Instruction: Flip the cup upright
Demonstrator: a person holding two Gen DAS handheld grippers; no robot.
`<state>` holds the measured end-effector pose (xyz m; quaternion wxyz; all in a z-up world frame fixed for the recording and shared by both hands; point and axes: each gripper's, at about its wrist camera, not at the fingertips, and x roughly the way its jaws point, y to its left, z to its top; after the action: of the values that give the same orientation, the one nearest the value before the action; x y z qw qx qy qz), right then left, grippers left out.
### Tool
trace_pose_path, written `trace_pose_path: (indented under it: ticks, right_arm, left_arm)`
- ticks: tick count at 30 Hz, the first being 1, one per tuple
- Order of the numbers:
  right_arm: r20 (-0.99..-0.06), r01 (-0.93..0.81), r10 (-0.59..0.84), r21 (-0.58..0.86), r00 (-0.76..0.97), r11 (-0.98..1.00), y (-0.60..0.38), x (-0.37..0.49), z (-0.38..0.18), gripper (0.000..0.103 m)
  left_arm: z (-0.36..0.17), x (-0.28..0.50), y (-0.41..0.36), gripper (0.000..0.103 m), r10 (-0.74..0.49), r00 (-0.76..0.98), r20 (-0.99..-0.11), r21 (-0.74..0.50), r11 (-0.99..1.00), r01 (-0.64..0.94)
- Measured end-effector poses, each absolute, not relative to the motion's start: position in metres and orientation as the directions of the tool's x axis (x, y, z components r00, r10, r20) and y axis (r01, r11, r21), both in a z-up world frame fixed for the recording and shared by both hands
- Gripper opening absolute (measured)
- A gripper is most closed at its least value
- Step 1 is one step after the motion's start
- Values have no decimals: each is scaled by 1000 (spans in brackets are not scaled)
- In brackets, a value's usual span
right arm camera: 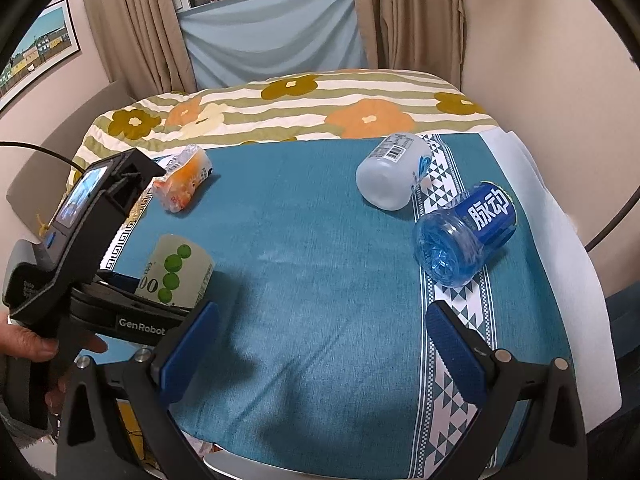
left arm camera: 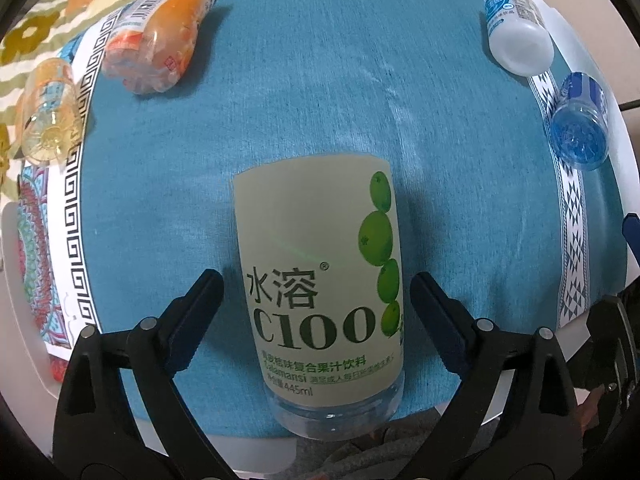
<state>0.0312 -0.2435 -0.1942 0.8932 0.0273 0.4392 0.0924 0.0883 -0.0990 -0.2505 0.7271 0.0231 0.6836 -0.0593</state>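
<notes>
A pale green C100 cup, cut from a bottle, stands on the teal cloth between my left gripper's open fingers, neither pad touching it. It also shows in the right wrist view beside the left gripper's body. My right gripper is open and empty above the cloth. A blue cup lies on its side ahead to its right. A white cup lies on its side farther back.
An orange cup lies on its side at the back left. A clear yellowish cup lies off the cloth's left edge. A floral bedspread is behind the cloth. The table's front edge is close below the green cup.
</notes>
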Motion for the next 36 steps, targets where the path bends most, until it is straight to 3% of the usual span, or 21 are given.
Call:
trace_pose_path:
  ticks: [10,22,36]
  right_arm:
    - [-775,-135,189,135,603,982,-243,30,-186,103]
    - [-767,-161,196,122,611,979,-239,48,-125,103]
    - [-898,-148,352,323,264,935,-180,107,-158,103]
  left_arm:
    - [-228,82,-95,100,-80,75,-994,-70,990,122]
    - [-145,48,-47,100,-122,189,-974,-109,991,77]
    - [-149,48,47,100,-72,293,-953,-72,997,11]
